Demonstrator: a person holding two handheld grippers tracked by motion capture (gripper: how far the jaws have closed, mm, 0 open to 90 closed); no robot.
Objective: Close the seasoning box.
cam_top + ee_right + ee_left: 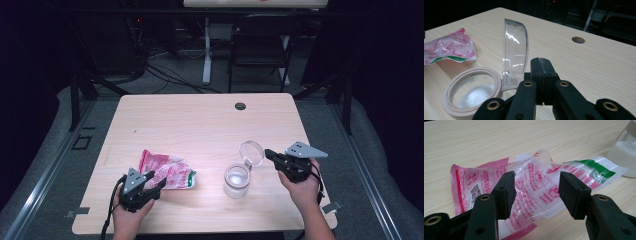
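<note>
My left gripper [536, 192] open, jaws apart just above the plastic bag [534, 187], which lies flat on the table [200, 120] right ahead of it. Bag looks thin, limp, slippery, nearly empty; red print, green corner. Best pinched at an edge. My right gripper [541, 67] closed, beside the jar [471, 92] and its upright clear lid [515, 60].
</note>
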